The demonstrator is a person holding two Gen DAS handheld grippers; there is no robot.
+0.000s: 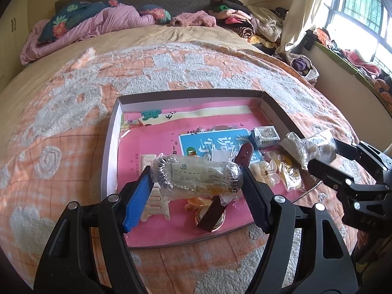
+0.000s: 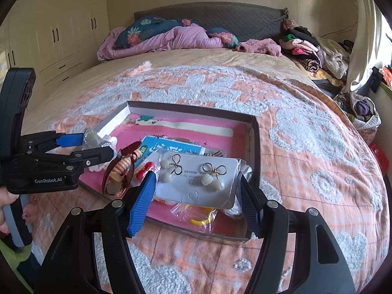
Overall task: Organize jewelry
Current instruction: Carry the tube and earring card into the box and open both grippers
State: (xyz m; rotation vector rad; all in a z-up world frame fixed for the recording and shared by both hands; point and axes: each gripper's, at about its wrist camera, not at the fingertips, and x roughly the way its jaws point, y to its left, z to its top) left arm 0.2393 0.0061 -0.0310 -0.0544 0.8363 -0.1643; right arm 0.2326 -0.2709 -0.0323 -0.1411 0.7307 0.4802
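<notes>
left gripper (image 1: 197, 180), black with blue ribbed pads: its jaws are clamped on a clear plastic packet holding a silver beaded bracelet around a printed paper card (image 1: 196, 177), pressed at both ends and held crosswise above the near half of the tray. right gripper (image 2: 196, 183), same build: its jaws pinch a clear-sleeved white card bearing two gold bow earrings with pale stones (image 2: 196, 178) by its side edges, raised over the tray's near right corner. shallow rectangular cardboard tray with dark outer walls and a pink printed liner (image 1: 111, 147) rests on an orange-and-white tufted bedspread (image 1: 61, 112). lying in the tray: a small clear box of tiny pieces (image 1: 265, 136), a cream plastic hair claw (image 1: 156, 205), a dark red strap with a gold round case, probably a watch (image 1: 212, 216), and a clear packet with a yellow ring (image 2: 199, 216). a person's hand (image 2: 6, 210) grips the left gripper's handle at the frame edge.
</notes>
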